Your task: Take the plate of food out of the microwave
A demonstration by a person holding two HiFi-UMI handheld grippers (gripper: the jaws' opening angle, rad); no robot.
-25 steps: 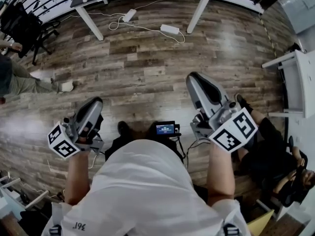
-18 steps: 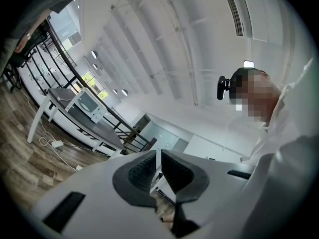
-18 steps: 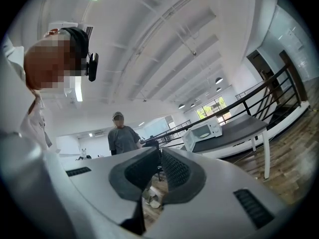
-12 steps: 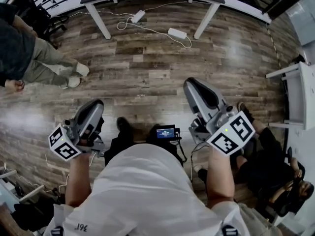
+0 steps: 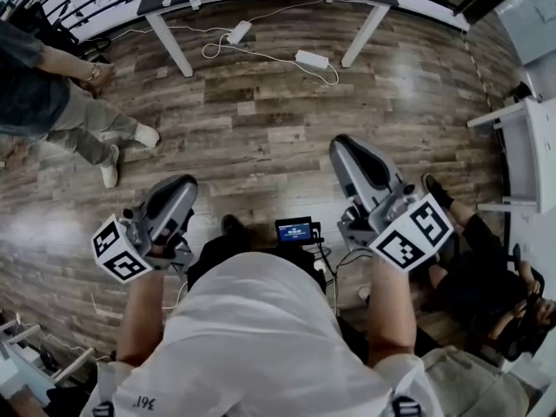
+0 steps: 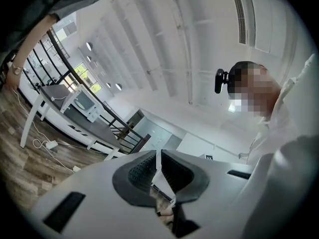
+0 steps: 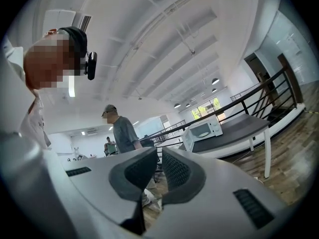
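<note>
Right gripper view: microwave (image 7: 203, 131) well beyond hand-held gripper (image 7: 159, 151)

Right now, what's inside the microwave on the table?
The microwave stands far off on the dark table. Its front window shows only a pale blur, too small to tell what it is. The rest of the inside is hidden by its white walls.
</note>
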